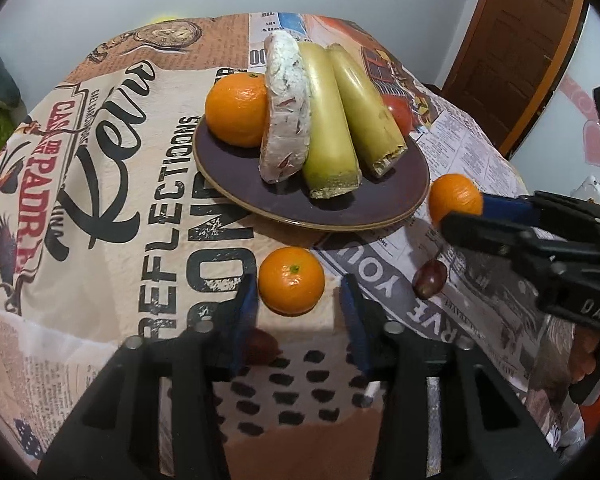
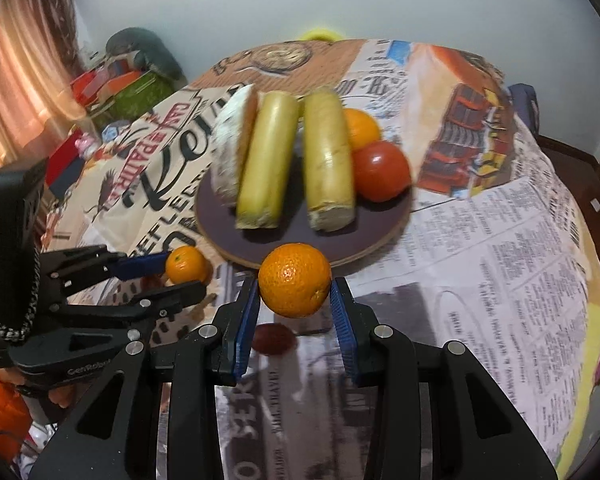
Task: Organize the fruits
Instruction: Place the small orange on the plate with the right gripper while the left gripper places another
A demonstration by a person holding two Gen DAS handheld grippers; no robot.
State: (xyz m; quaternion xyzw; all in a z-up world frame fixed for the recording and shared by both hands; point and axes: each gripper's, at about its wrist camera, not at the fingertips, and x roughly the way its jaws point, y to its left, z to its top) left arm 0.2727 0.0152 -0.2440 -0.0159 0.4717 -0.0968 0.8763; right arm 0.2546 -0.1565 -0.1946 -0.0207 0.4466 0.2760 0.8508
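A dark purple plate holds an orange, a white-coated fruit slice, two yellow-green banana pieces and a red tomato. My right gripper is shut on an orange, held above the cloth just in front of the plate. My left gripper is open, its blue pads on either side of a small orange lying on the cloth.
Two dark red grapes lie on the cloth, one under the right gripper, one by the left pad. The printed tablecloth covers a round table. Clutter sits beyond its far left edge; a wooden door stands at right.
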